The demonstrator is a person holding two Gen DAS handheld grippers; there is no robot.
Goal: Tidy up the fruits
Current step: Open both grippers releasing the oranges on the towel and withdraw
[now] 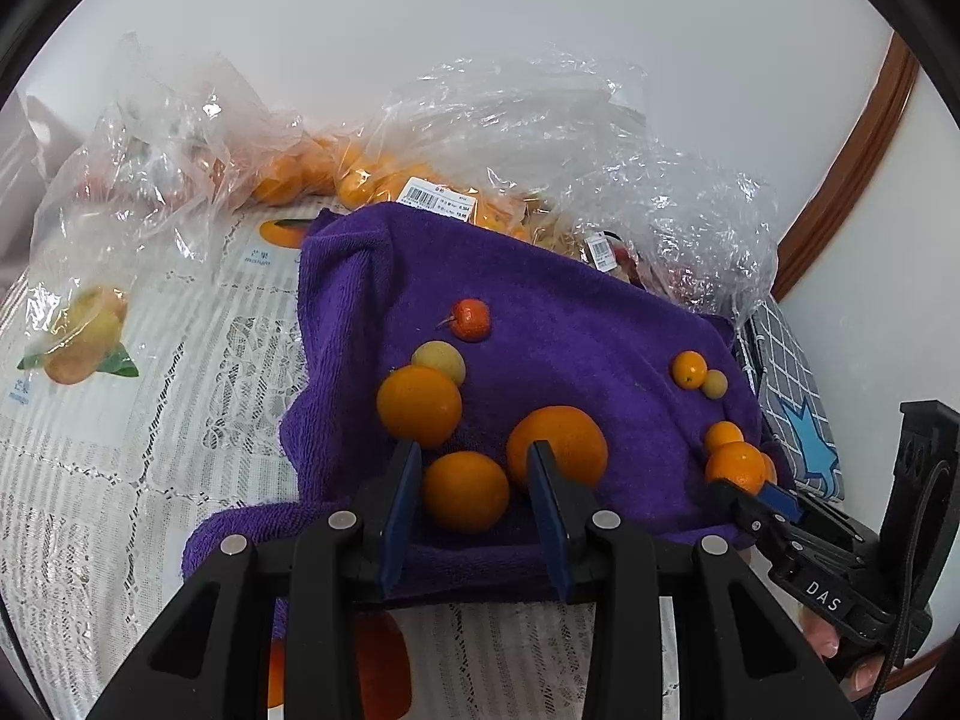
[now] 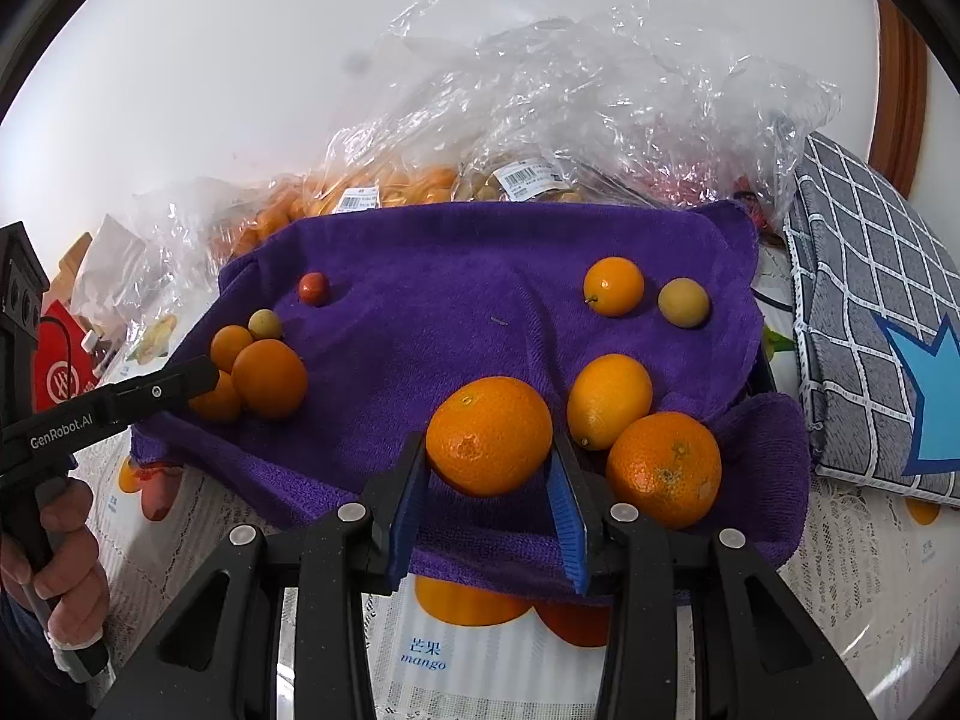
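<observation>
Right now the right gripper has its blue ribbed pads pressed against both sides of a round, dimpled orange, gripping it just above the fuzzy purple towel. Beside it lie another pitted orange and a smooth oval kumquat. Over on the other side, the left gripper is spread open around a smaller orange resting on the towel, fingers apart from it. Crinkled clear plastic bags of fruit sit behind, on a lace tablecloth
</observation>
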